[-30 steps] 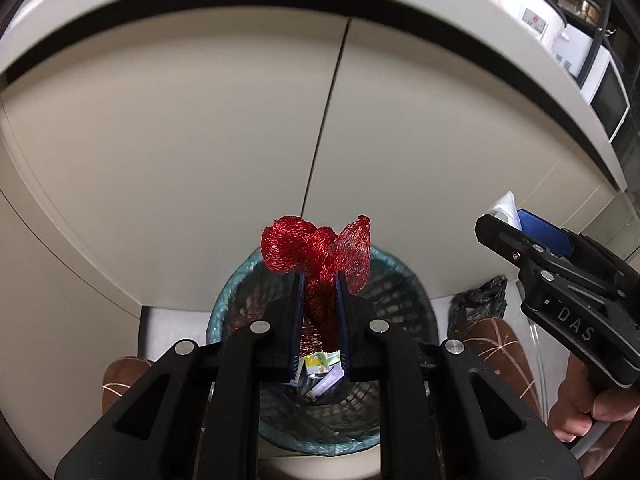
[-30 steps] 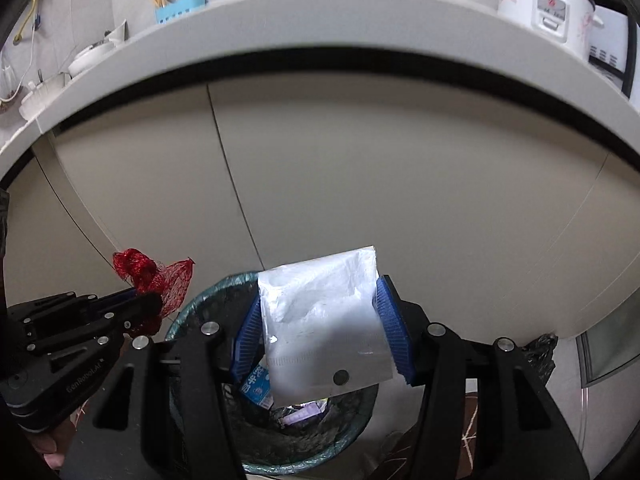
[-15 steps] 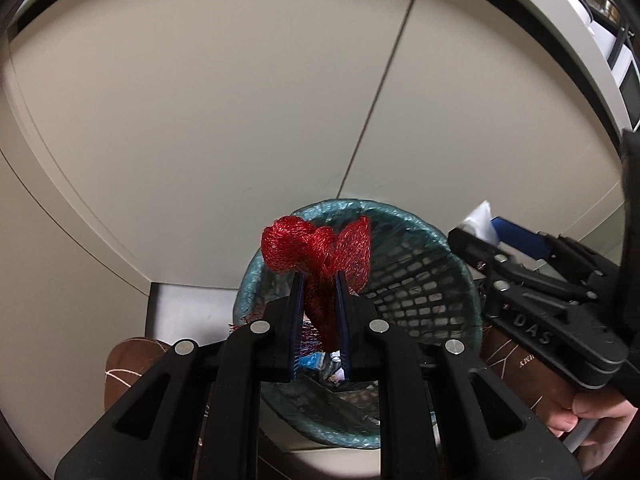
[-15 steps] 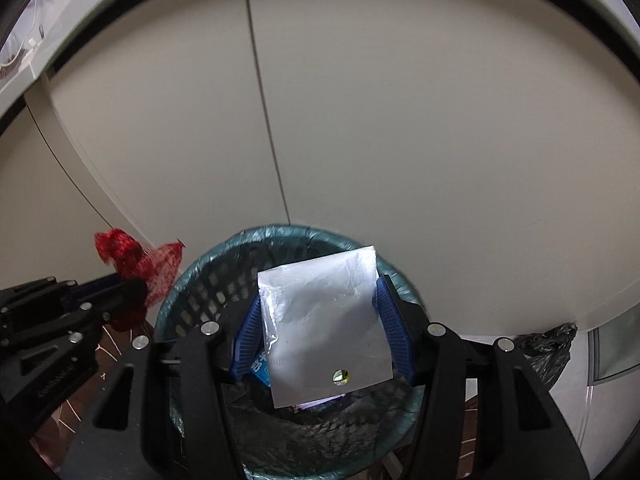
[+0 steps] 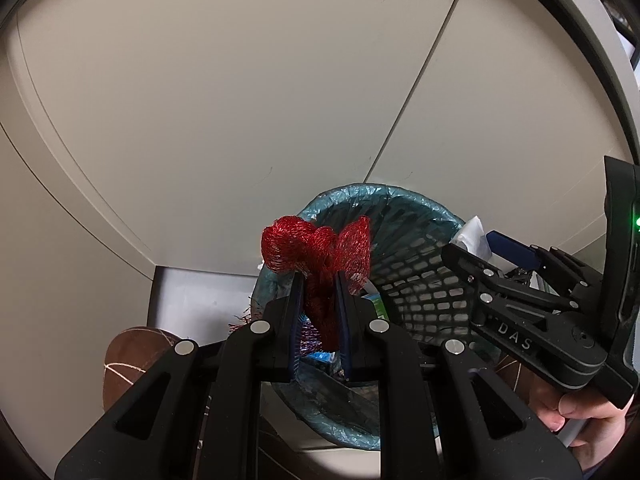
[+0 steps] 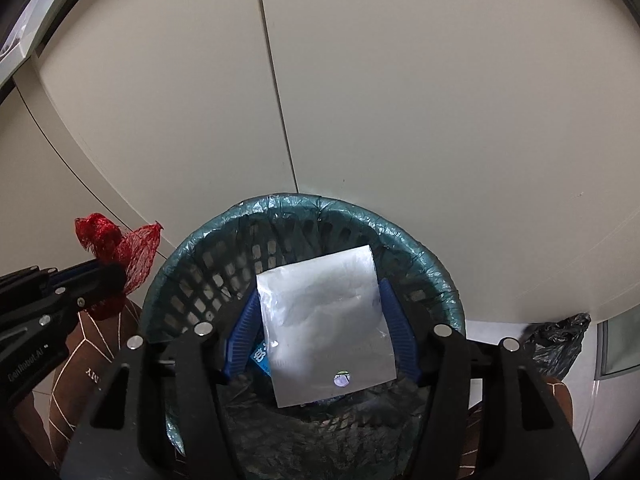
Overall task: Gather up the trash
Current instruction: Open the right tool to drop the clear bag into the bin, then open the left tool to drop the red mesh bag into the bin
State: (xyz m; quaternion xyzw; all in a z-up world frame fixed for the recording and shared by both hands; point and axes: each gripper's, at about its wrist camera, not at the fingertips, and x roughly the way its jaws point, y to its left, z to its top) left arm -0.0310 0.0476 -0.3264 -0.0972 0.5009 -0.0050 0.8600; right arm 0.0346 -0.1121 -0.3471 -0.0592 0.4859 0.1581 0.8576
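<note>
Left gripper (image 5: pixel 318 280) is clamped tight on a bunched red mesh net (image 5: pixel 316 246), held just above the near-left rim of the teal-lined wastebasket (image 5: pixel 416 216). Right gripper (image 6: pixel 318 292) hangs directly over the wastebasket mouth with a silver foil pouch (image 6: pixel 326 324) between its blue pads (image 6: pixel 394 324); its jaws are opening and there is a sliver of gap along the pouch's left edge. Wastebasket stands against pale cabinet doors (image 6: pixel 400 100), with scraps of packaging already lying inside it.
</note>
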